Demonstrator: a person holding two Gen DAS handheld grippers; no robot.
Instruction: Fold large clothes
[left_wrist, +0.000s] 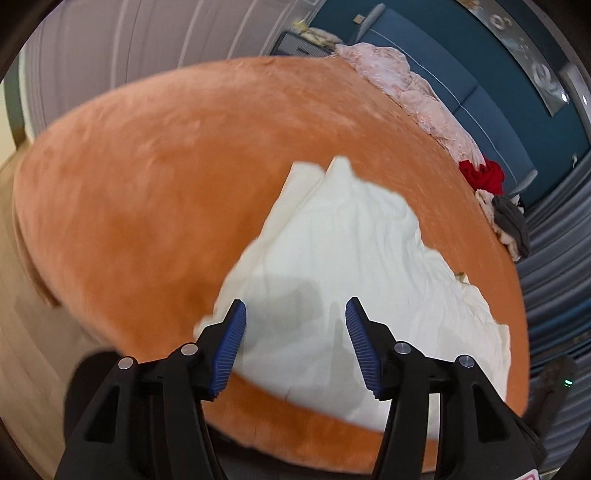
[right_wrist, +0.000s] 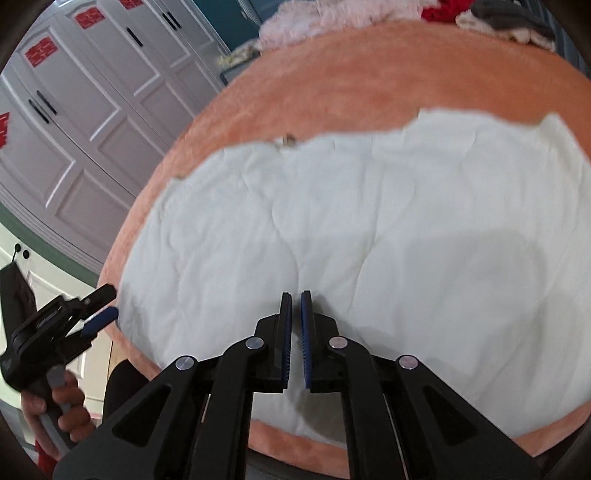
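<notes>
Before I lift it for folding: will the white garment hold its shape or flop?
Probably flop: the white garment lies creased and flat on the orange cover. Likely light, thin fabric. It may drag on that plush surface rather than slide.

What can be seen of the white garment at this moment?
The white garment lies spread and mostly flat on the orange plush cover, creased, in what looks like thin woven cloth. Its far edge is uneven, and in the left wrist view one end narrows to two points. The left gripper hovers open at one edge; the right gripper, nearly closed, is over its near part. Whether either touches it is unclear.
</notes>
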